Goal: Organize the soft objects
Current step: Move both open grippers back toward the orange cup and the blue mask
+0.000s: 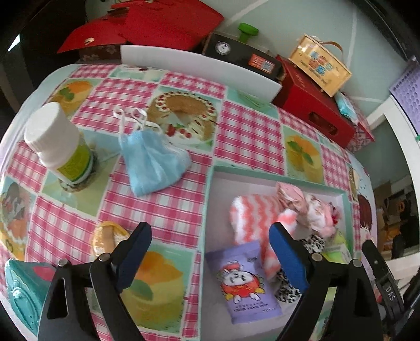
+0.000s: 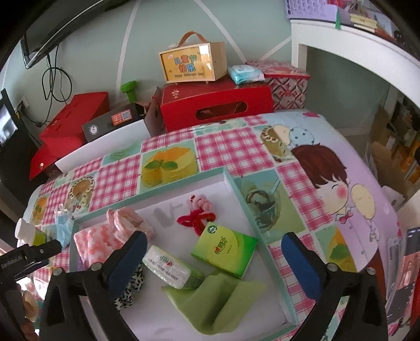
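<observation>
Home, looks like a lived-in room. Worktop (image 2: pixel 236 147) has a pink-check cartoon cake oilcloth; red gift boxes (image 2: pixel 215 107) and a children's carry case (image 2: pixel 193 64) stacked against a mint wall; white shelf unit (image 2: pixel 341 44) with a purple basket (image 2: pixel 309 9); wall-mounted screen (image 2: pixel 44 34) with dangling cables.

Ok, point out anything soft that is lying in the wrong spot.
The blue face mask lies crumpled on the tablecloth beside the white-capped bottle, outside the shallow box where the striped sock and other soft things sit. Both tongs are open and empty.
</observation>
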